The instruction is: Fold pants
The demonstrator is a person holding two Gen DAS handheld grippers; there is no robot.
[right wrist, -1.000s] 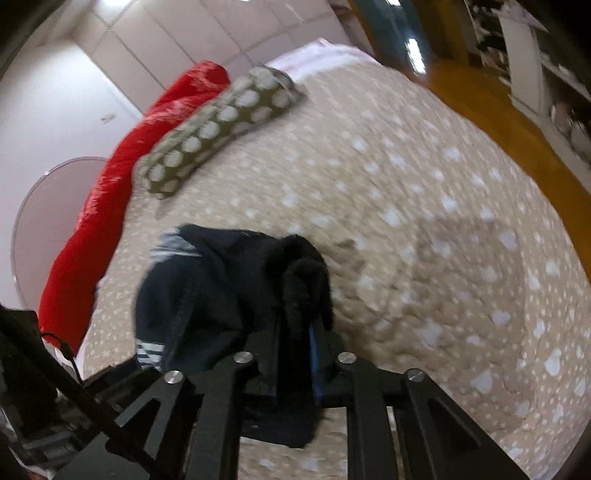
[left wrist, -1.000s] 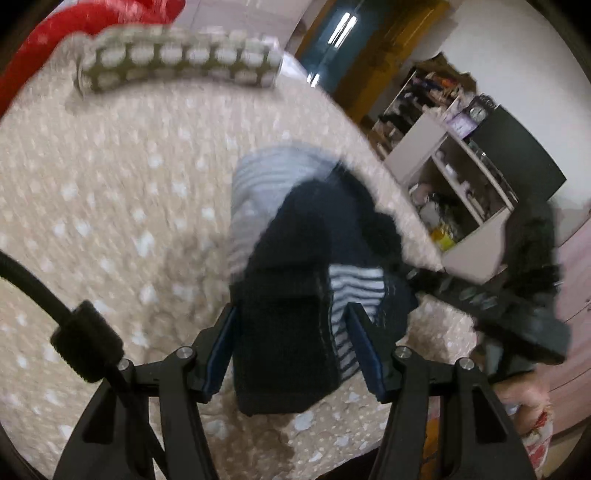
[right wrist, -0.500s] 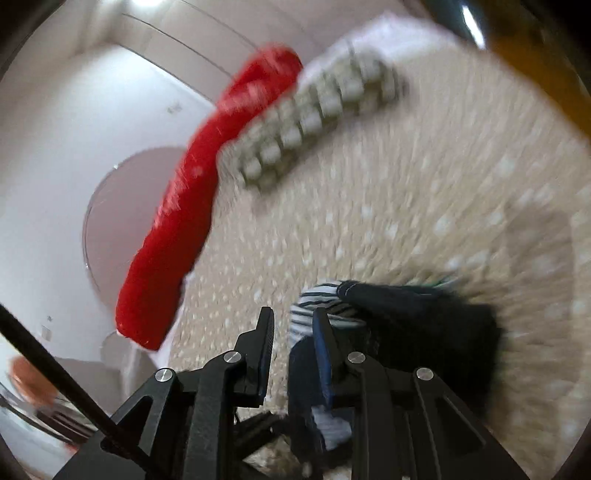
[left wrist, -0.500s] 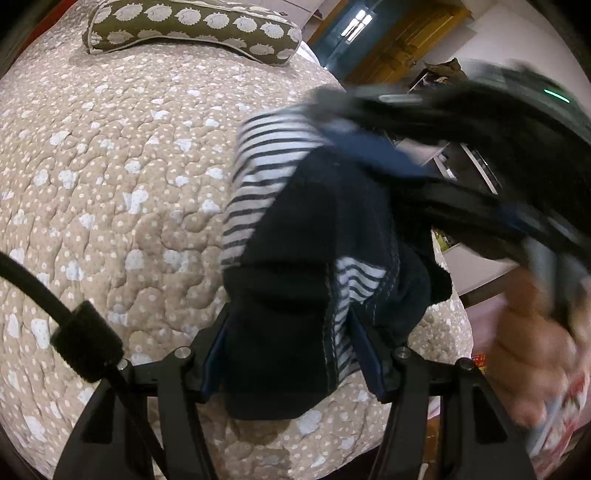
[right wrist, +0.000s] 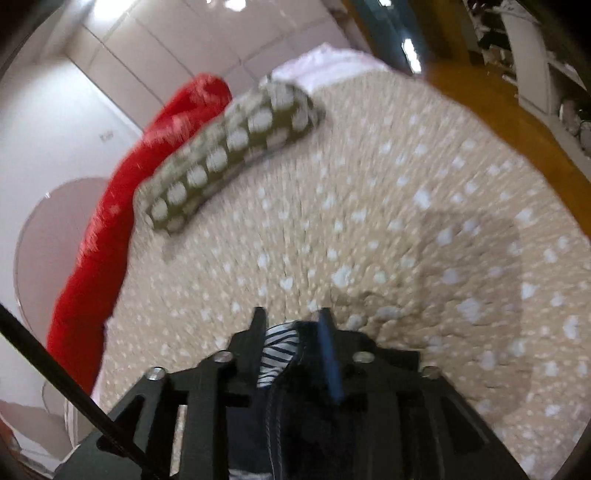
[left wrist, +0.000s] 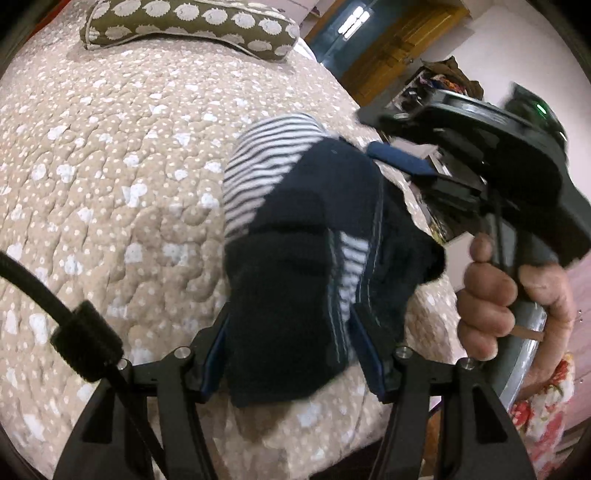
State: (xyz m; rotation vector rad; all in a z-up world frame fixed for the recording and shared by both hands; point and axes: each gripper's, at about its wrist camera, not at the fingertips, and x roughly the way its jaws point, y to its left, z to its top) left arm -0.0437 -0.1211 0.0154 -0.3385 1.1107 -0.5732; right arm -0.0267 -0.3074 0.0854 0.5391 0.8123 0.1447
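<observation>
My left tongs [left wrist: 291,347] are clamped on the pants [left wrist: 303,258], a thick dark navy bundle wedged between the two blue-lined pads, which press against it from either side. The bundle rises away from me above the quilted bedspread [left wrist: 110,184], and a white-and-navy striped part shows at its far top and again as a narrow strip down the near right side.

My right tongs [right wrist: 291,332] reach the same pants from the other side. In the left wrist view their blue-lined tip [left wrist: 402,162] lies at the upper right edge of the cloth, and my right hand [left wrist: 517,295] grips the handle below it, beside a red-flowered sleeve [left wrist: 546,398]. In the right wrist view, which is blurred, striped and navy cloth [right wrist: 280,350] sits between the fingers while the jaws are opening; the left finger lies against the stripes, but I cannot tell whether the right pad touches the cloth.

At the far end of the bed lies a long olive pillow with white blobs [left wrist: 192,26], and beyond it, seen from the right wrist, a red blanket roll [right wrist: 122,206] along the wall. A wooden door [left wrist: 391,44] and cluttered shelves [left wrist: 436,85] stand off to the right.
</observation>
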